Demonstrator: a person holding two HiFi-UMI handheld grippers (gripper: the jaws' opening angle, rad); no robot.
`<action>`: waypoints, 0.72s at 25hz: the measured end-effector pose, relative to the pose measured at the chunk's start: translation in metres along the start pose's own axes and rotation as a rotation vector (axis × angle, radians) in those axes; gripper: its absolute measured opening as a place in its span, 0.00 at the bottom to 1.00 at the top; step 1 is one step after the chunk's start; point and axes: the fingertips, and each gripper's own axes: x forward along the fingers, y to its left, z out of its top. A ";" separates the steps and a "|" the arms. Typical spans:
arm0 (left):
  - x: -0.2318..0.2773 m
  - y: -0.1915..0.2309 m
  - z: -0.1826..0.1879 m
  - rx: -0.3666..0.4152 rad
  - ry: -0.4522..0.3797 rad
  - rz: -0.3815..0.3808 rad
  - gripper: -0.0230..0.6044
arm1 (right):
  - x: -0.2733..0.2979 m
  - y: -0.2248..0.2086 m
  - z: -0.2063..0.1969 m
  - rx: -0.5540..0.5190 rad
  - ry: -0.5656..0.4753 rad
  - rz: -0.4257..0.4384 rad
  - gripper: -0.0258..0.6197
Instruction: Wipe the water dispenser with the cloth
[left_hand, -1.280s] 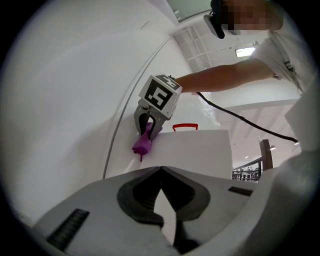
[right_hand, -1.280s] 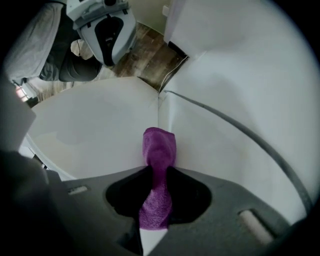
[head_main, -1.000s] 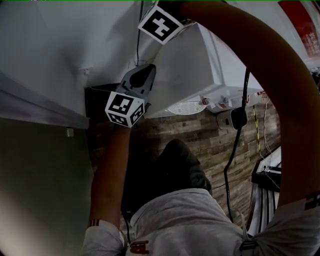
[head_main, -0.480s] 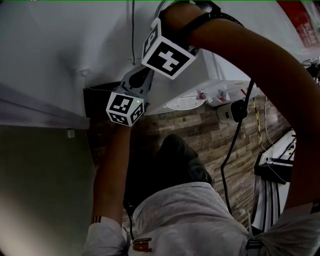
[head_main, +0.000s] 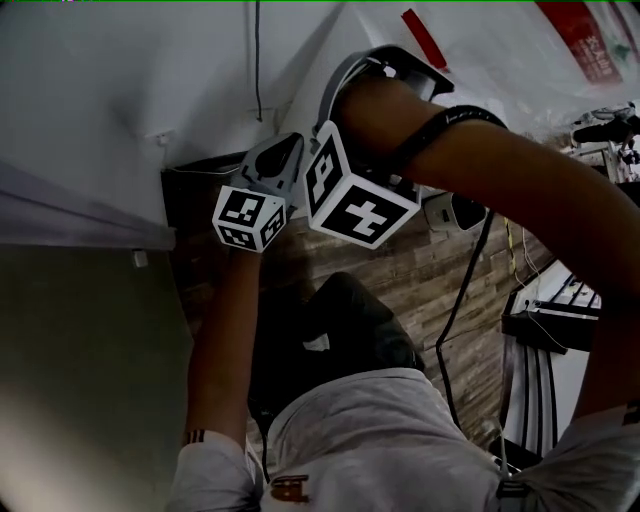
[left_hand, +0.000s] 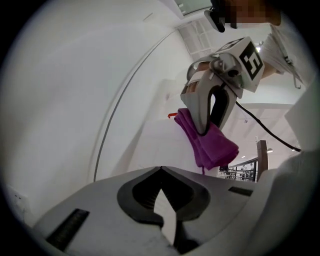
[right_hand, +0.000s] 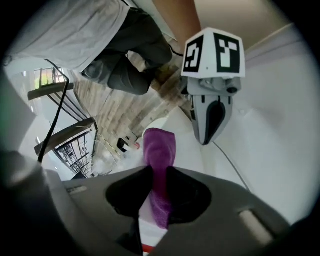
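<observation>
The right tongs (right_hand: 159, 169) are clenched on a purple cloth (right_hand: 160, 150), which stands up between their tips and also hangs down below them. In the left gripper view the cloth droops from those tongs in a folded bunch against the white dispenser (left_hand: 155, 142), close to its upper edge, where a small red part shows. The left tongs (left_hand: 160, 169) are clenched with nothing in them, tips meeting, and they point along the pale wall beside the dispenser, a little apart from the cloth. A thin cable (left_hand: 112, 122) runs down that wall. From the head view the two marker cubes sit just beside each other, the right one nearer the camera, and the right forearm crosses in front of most of the dispenser, so only a white face with a red stripe shows past it. Below lie a wood-plank floor (head_main: 410, 270) and the person's grey shirt and dark trousers.
</observation>
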 end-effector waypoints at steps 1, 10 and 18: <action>0.000 -0.002 -0.002 0.000 0.008 -0.001 0.03 | -0.001 0.002 0.007 0.001 -0.020 0.001 0.18; -0.009 0.008 -0.025 0.006 0.013 0.027 0.03 | 0.009 -0.061 -0.027 0.095 0.040 -0.107 0.18; -0.005 0.009 -0.031 0.041 -0.025 0.014 0.03 | 0.047 -0.128 -0.082 0.237 0.166 -0.116 0.18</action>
